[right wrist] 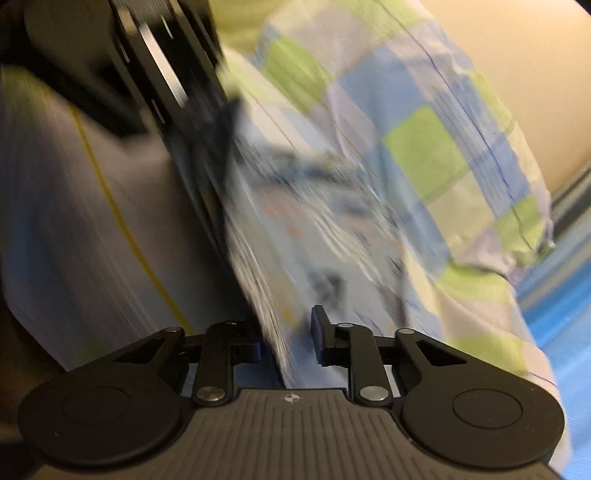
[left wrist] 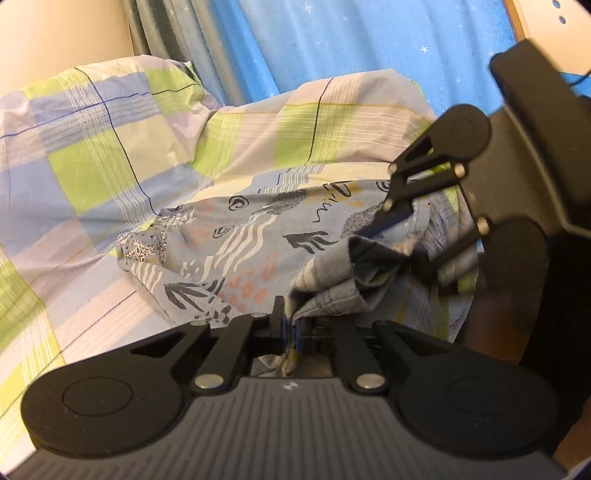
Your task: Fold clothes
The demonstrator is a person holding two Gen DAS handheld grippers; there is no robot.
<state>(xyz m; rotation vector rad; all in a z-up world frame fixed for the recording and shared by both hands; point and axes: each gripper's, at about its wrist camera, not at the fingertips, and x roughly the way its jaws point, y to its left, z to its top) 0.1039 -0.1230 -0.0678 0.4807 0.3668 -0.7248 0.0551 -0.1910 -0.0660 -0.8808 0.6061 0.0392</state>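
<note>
Soft, limp patterned garment (left wrist: pixel 258 236) sags between left tongs (left wrist: pixel 287 325) clenched on its bunched edge and right tongs (right wrist: pixel 286 341), parted around cloth; grip hems

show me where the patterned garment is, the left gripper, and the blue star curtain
patterned garment (left wrist: pixel 255 236): left wrist view, on its spread printed middle.
left gripper (left wrist: pixel 290 326): left wrist view, midway between its fingertips, jaws pinching the cloth's edge.
blue star curtain (left wrist: pixel 369 40): left wrist view, on its upper panel.

Ahead of the tool, a checked green-and-blue quilt (left wrist: pixel 110 147) covers the bed. Beyond hangs a blue star-printed curtain (left wrist: pixel 351 40), with a cream wall (left wrist: pixel 55 33) to its left.
</note>
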